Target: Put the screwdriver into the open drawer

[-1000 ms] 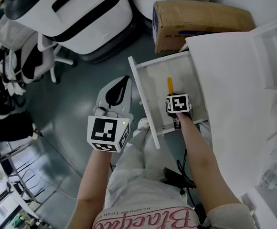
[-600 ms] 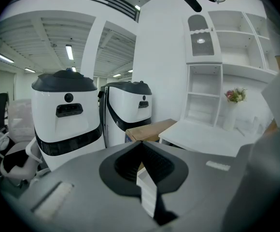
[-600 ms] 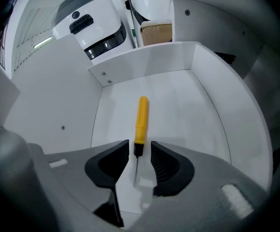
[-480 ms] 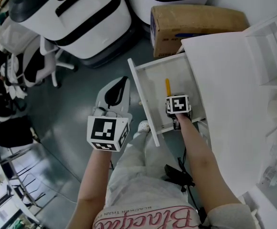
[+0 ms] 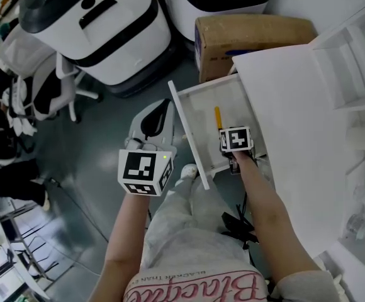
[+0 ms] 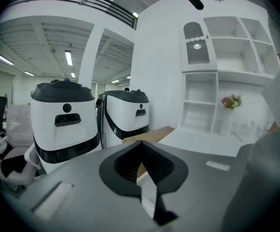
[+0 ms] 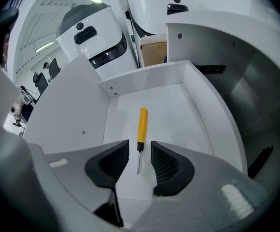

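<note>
A screwdriver (image 7: 141, 134) with a yellow handle (image 5: 218, 116) and a thin metal shaft lies flat on the floor of the open white drawer (image 5: 198, 102). My right gripper (image 7: 140, 156) hangs above it, pointing steeply down, jaws open, with nothing between its pads; the shaft shows through the gap from above. In the head view the right gripper (image 5: 234, 138) is over the drawer's near half. My left gripper (image 5: 152, 121) is held left of the drawer, over the floor, and its jaws meet at the tips with nothing in them (image 6: 141, 170).
The drawer juts out from a white desk (image 5: 296, 124). A cardboard box (image 5: 252, 33) sits behind it, and two large white-and-black machines (image 5: 94, 24) stand at the back. Office chairs (image 5: 38, 87) are at far left. White shelves (image 6: 217, 81) rise over the desk.
The right gripper has risen off the screwdriver, which stays lying in the drawer. The left gripper has also lifted a little.
</note>
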Demonstrator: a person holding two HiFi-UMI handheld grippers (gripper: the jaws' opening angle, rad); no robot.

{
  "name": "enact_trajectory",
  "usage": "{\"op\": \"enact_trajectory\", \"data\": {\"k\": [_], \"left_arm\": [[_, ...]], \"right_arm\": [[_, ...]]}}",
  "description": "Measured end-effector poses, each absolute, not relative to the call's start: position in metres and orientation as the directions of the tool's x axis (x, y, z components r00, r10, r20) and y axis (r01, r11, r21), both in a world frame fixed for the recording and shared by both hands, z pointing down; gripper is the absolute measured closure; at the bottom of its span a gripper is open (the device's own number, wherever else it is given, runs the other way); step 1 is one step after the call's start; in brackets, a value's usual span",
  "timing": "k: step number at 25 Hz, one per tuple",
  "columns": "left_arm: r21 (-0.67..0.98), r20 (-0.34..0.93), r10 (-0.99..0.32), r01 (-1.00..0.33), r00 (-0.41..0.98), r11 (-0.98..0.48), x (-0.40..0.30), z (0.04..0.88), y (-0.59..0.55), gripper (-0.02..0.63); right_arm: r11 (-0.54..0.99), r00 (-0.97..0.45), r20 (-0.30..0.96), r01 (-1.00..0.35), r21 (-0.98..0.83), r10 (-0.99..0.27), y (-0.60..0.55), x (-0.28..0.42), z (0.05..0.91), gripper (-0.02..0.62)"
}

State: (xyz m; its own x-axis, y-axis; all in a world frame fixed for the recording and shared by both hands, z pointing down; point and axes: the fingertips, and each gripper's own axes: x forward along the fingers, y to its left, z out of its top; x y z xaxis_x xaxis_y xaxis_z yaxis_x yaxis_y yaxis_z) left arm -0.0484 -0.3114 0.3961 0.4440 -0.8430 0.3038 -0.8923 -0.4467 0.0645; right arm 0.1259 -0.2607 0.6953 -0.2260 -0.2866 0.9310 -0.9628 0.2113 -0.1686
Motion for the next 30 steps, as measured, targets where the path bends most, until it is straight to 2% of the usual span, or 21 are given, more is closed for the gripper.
{"op": "enact_trajectory", "data": {"k": [22, 30], "left_arm": [[0.089, 0.228, -0.839, -0.869, 0.494, -0.487, -0.037, 0.367, -0.304, 0.595], [0.074, 0.207, -0.834, -0.858, 0.512, -0.508, -0.035, 0.356, -0.298, 0.595]], "right_arm": [[0.266, -0.255, 0.895, -0.95, -0.162, -0.365, -0.254, 0.131, 0.621, 0.463], [0.288, -0.27, 0.861, -0.945, -0.153, -0.432, -0.256, 0.133, 0.582, 0.505]]}}
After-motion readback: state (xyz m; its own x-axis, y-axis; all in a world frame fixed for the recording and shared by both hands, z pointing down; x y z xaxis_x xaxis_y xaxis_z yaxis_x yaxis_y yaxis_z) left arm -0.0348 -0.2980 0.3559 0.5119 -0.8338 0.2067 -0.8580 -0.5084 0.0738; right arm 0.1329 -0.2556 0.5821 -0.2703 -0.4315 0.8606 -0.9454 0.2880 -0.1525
